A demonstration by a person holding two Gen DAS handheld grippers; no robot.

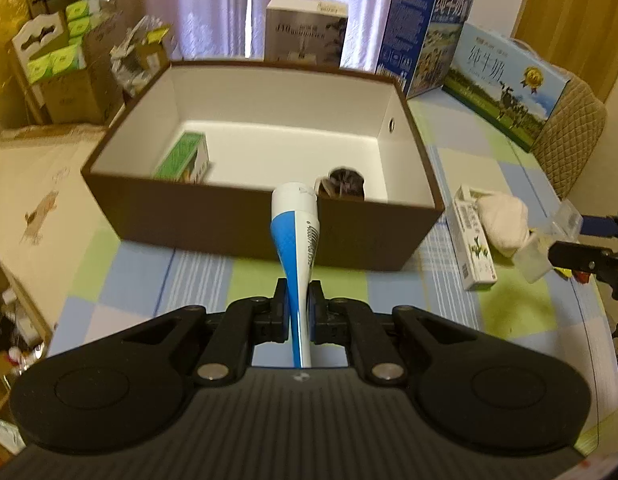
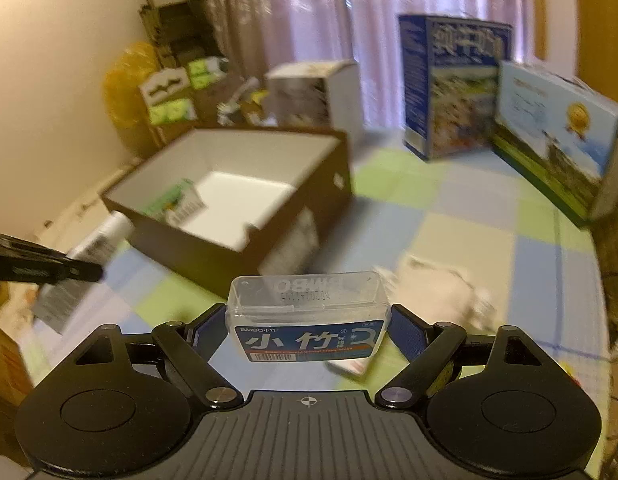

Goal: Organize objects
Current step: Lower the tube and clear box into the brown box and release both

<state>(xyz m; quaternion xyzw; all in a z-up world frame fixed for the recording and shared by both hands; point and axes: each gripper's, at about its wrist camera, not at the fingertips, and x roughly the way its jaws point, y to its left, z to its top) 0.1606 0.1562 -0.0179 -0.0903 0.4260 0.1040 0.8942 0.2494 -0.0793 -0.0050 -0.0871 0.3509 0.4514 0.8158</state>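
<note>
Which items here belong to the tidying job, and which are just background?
In play: brown box; tube in left tool; floss case in right tool; green carton inside box.
Background: milk cartons, curtain.

Home; curtains (image 1: 213,4); milk cartons (image 1: 505,80)

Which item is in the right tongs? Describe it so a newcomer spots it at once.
Start at the brown box with the white inside, on the checked tablecloth. Nearer the camera, the right tongs are shut on a small clear plastic case. Unlike the cartons around it, it is see-through, with a blue label in white characters.
</note>
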